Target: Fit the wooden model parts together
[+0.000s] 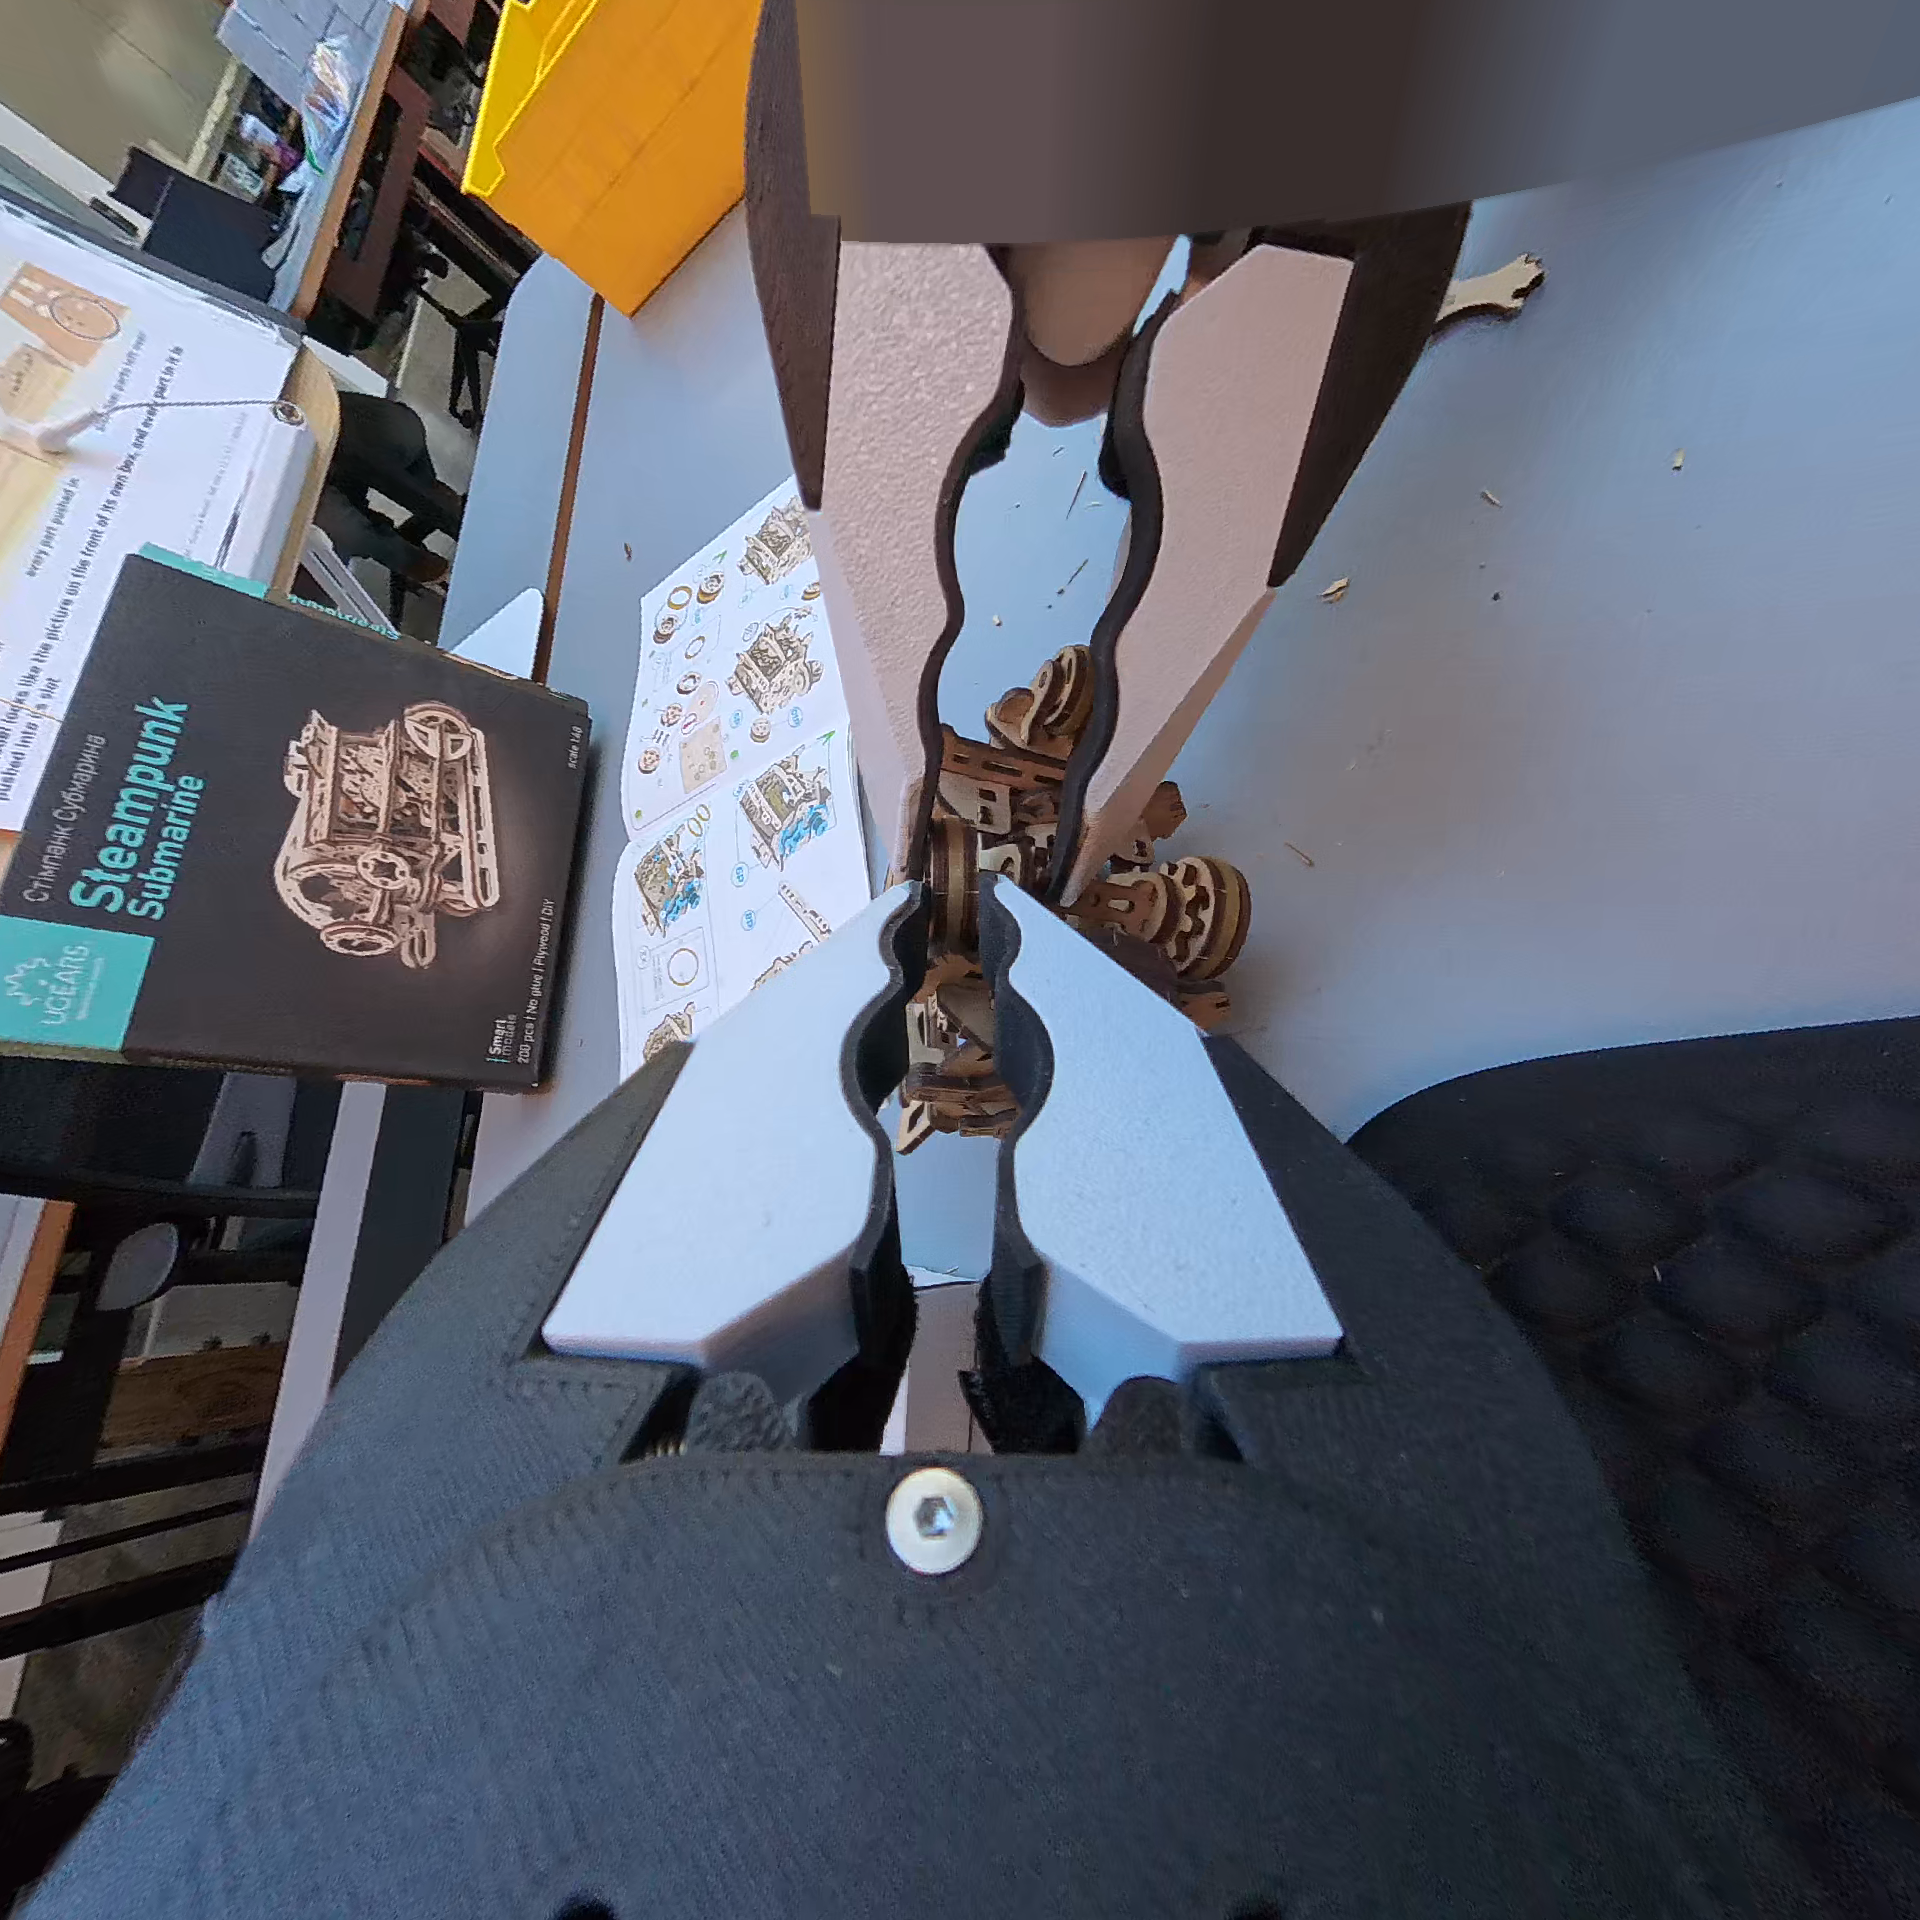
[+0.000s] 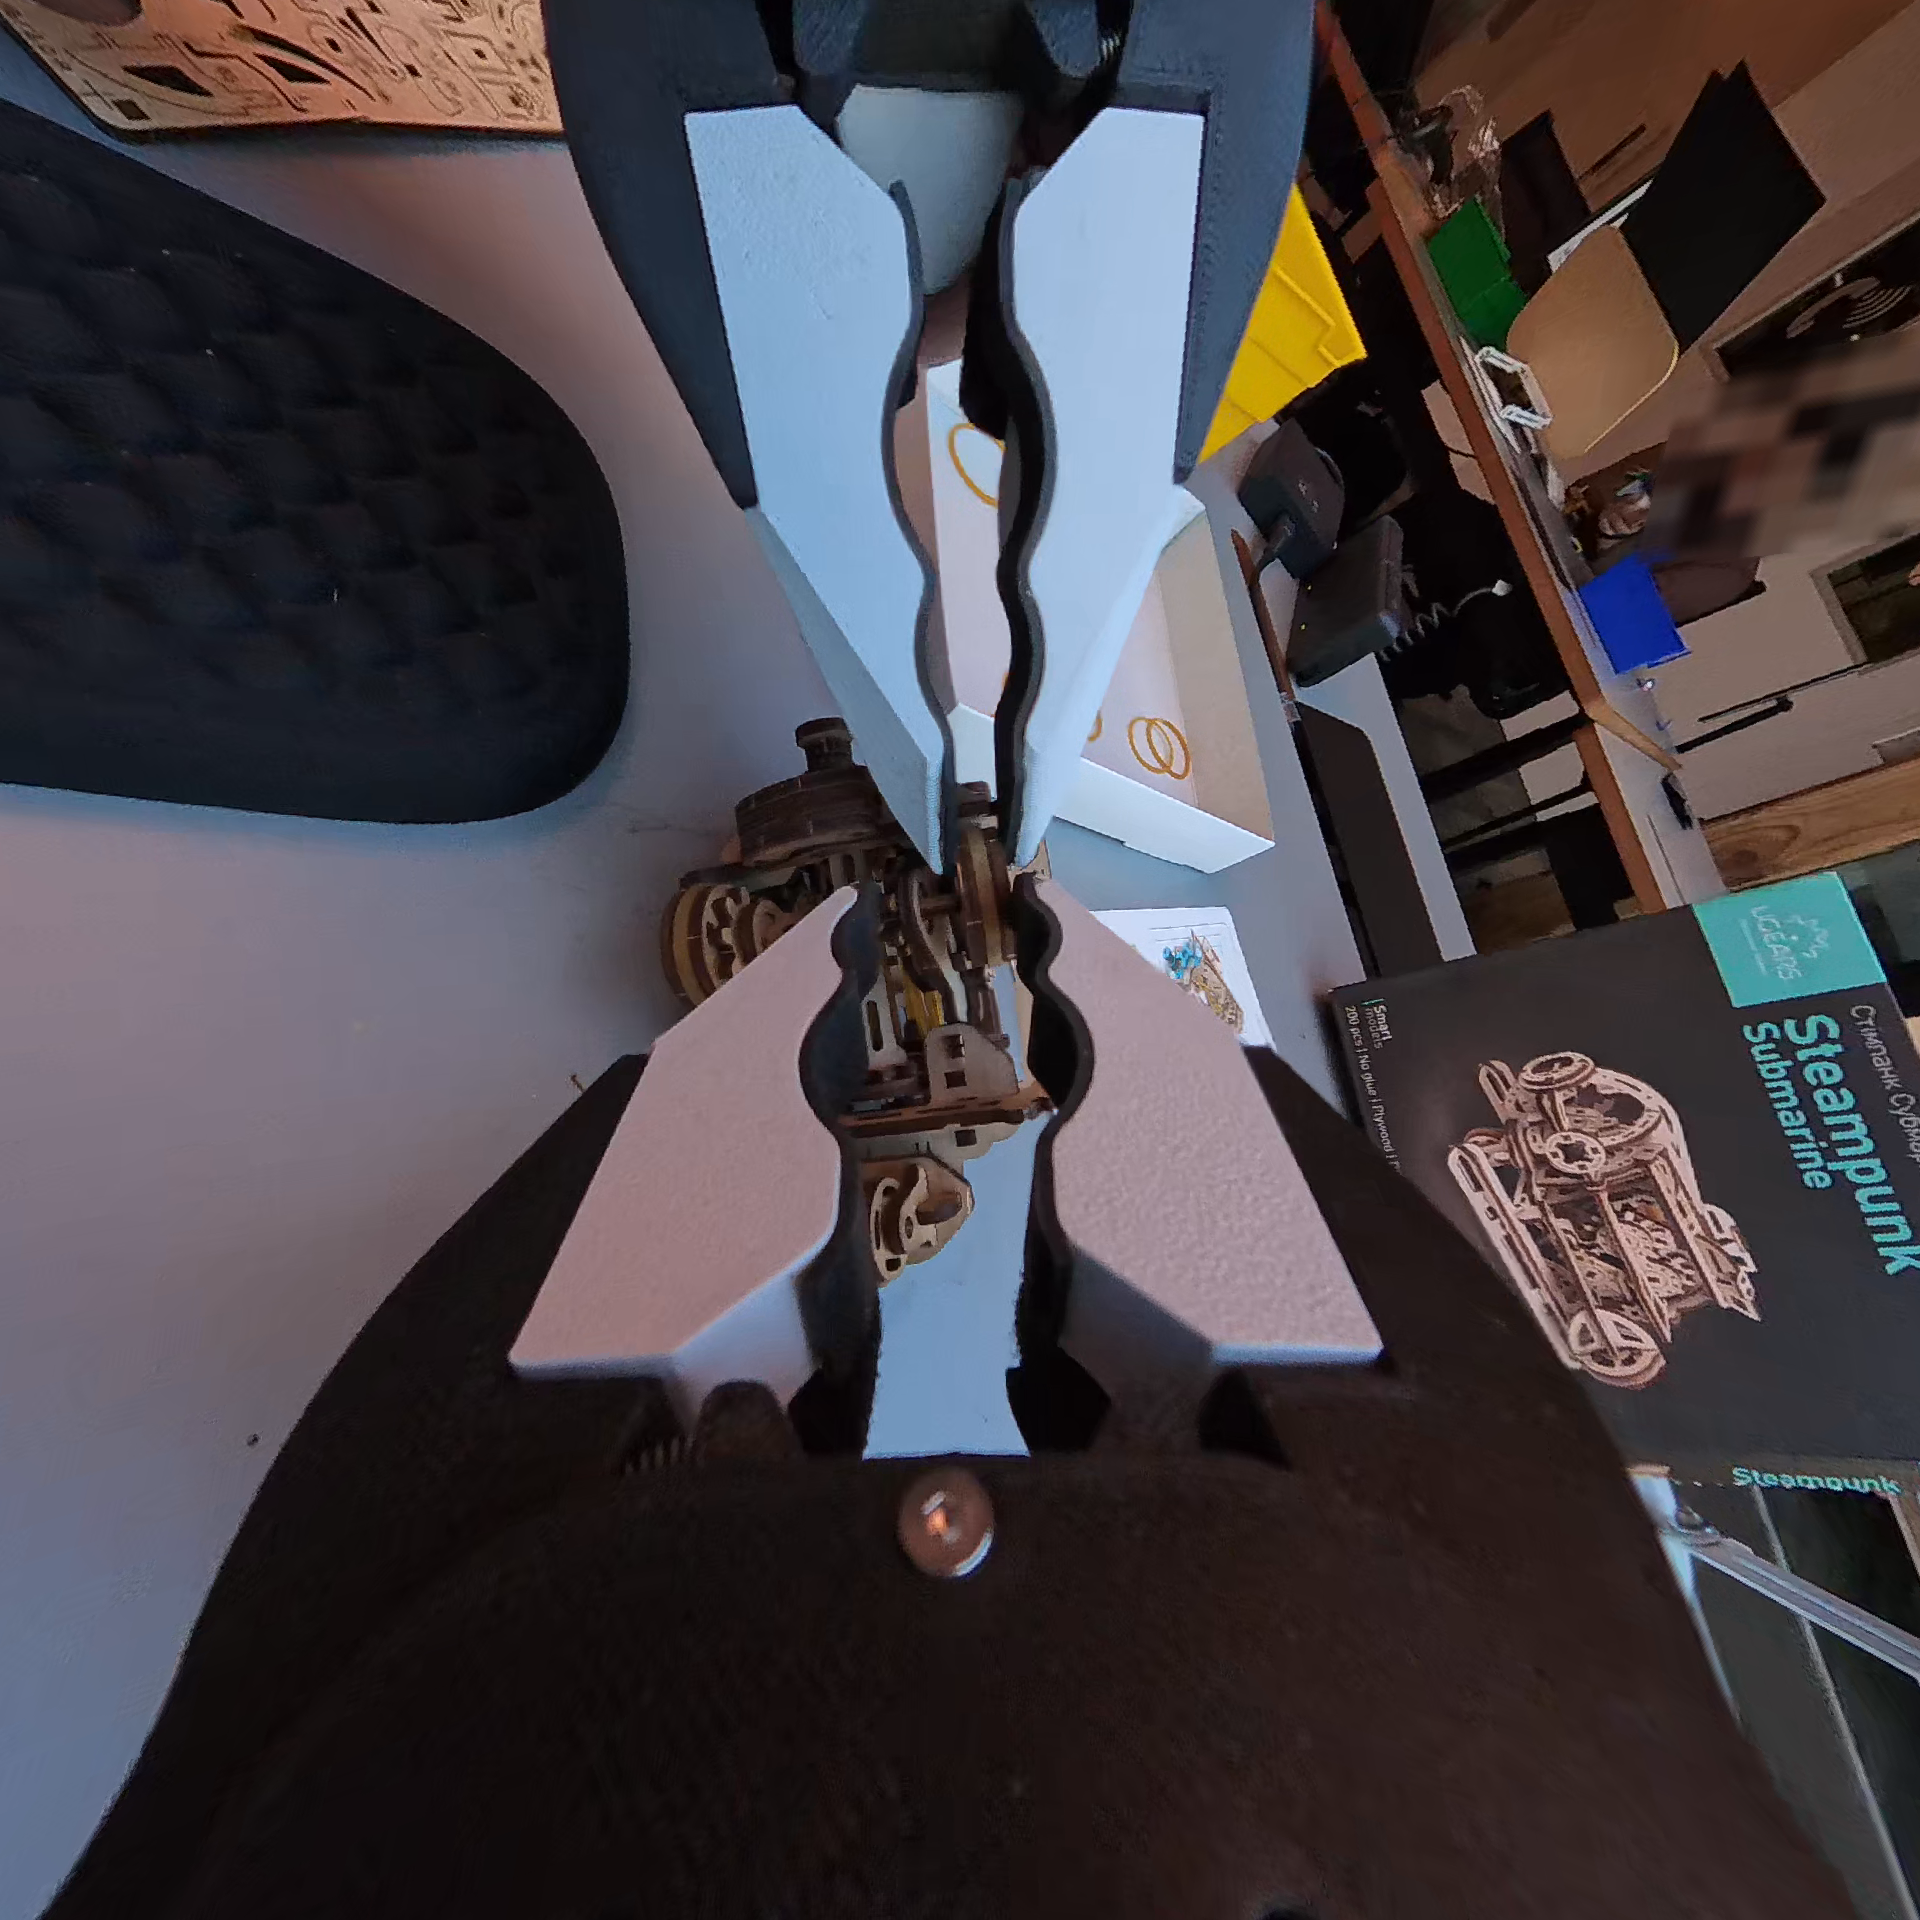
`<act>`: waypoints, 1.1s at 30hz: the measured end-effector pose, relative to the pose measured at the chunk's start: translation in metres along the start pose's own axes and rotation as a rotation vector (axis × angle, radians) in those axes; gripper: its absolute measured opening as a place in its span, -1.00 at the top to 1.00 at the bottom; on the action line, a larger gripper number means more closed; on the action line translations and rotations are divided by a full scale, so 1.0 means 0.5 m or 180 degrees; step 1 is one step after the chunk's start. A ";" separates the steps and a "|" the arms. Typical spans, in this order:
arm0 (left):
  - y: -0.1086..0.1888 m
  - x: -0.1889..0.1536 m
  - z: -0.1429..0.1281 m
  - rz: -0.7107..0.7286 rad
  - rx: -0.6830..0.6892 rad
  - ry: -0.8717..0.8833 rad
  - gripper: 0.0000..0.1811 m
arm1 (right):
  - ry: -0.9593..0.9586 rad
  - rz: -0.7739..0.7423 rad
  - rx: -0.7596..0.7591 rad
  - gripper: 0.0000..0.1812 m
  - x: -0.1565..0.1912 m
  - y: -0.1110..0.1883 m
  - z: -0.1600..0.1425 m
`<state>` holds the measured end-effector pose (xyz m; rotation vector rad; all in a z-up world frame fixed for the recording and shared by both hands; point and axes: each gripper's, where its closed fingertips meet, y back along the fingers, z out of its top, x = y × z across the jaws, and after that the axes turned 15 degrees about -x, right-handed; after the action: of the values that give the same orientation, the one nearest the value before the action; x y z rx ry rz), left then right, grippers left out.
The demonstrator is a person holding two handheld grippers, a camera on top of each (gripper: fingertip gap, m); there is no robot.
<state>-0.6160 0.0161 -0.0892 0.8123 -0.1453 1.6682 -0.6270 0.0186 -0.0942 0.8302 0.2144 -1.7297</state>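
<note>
Two hand-held grippers meet nose to nose over a partly built wooden model (image 1: 1049,873) that rests on a pale grey table (image 1: 1558,675). The left gripper (image 1: 951,899) has its white fingers with wavy black pads drawn nearly together, pinching a small round wooden wheel (image 1: 953,883) at the model's near end. The right gripper (image 2: 940,914) points in from the opposite side, its fingers a little apart and straddling the model's frame; whether they press on the wood cannot be told. Its tips sit just beside the left gripper's tips. Beside the model lies an open instruction booklet (image 1: 727,790), and past that a dark product box (image 1: 301,852) picturing the finished model. A black quilted mat (image 2: 270,520) lies on the table's other side. A yellow bin (image 1: 613,135) stands farther off.
</note>
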 end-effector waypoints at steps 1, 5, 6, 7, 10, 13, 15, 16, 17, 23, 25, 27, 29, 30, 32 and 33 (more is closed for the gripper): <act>-0.001 0.000 0.001 0.0005 0.0000 -0.0015 0.92 | -0.0037 0.0036 -0.0009 0.72 0.001 0.001 -0.001; -0.005 0.001 0.003 0.0024 -0.0029 -0.0004 0.92 | -0.0131 0.0099 -0.0017 0.72 0.000 0.002 -0.005; -0.005 0.001 0.003 0.0026 -0.0047 0.0031 0.92 | -0.0120 0.0101 -0.0024 0.72 0.000 0.002 -0.006; -0.005 0.001 0.003 0.0025 -0.0065 0.0085 0.92 | -0.0108 0.0105 -0.0026 0.71 0.000 0.002 -0.006; -0.007 0.003 0.002 0.0039 -0.0108 0.0191 0.92 | -0.0169 0.0110 -0.0042 0.71 -0.001 0.001 -0.007; -0.009 0.004 0.003 0.0072 -0.0159 0.0229 0.92 | -0.0235 0.0117 -0.0070 0.71 -0.001 0.003 -0.009; -0.010 0.003 0.004 0.0058 -0.0212 0.0277 0.92 | -0.0270 0.0140 -0.0104 0.70 0.000 0.004 -0.009; -0.010 0.002 0.006 0.0045 -0.0242 0.0327 0.92 | -0.0286 0.0152 -0.0108 0.70 0.001 0.005 -0.009; -0.010 0.002 0.007 0.0031 -0.0268 0.0374 0.92 | -0.0300 0.0157 -0.0106 0.70 0.002 0.006 -0.009; -0.011 0.000 0.010 0.0012 -0.0431 0.0498 0.92 | -0.0277 0.0162 -0.0221 0.71 0.004 0.008 -0.008; -0.011 0.003 0.009 0.0022 -0.0459 0.0552 0.92 | -0.0325 0.0151 -0.0265 0.71 0.002 0.006 -0.008; -0.011 0.004 0.007 0.0037 -0.0473 0.0559 0.92 | -0.0329 0.0127 -0.0291 0.70 0.000 0.005 -0.009; -0.012 0.006 0.007 0.0050 -0.0476 0.0573 0.92 | -0.0361 0.0100 -0.0308 0.70 -0.001 0.005 -0.009; -0.012 0.006 0.007 0.0052 -0.0480 0.0584 0.92 | -0.0409 0.0115 -0.0312 0.68 -0.001 0.006 -0.009; -0.013 0.007 0.008 0.0067 -0.0504 0.0600 0.93 | -0.0508 0.0123 -0.0369 0.67 -0.005 0.013 -0.008; -0.013 0.008 0.008 0.0068 -0.0512 0.0605 0.93 | -0.0586 0.0133 -0.0430 0.67 -0.008 0.018 -0.005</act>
<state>-0.6085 0.0191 -0.0864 0.5302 -0.1540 1.7199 -0.6174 0.0199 -0.0910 0.5697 0.1860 -1.7207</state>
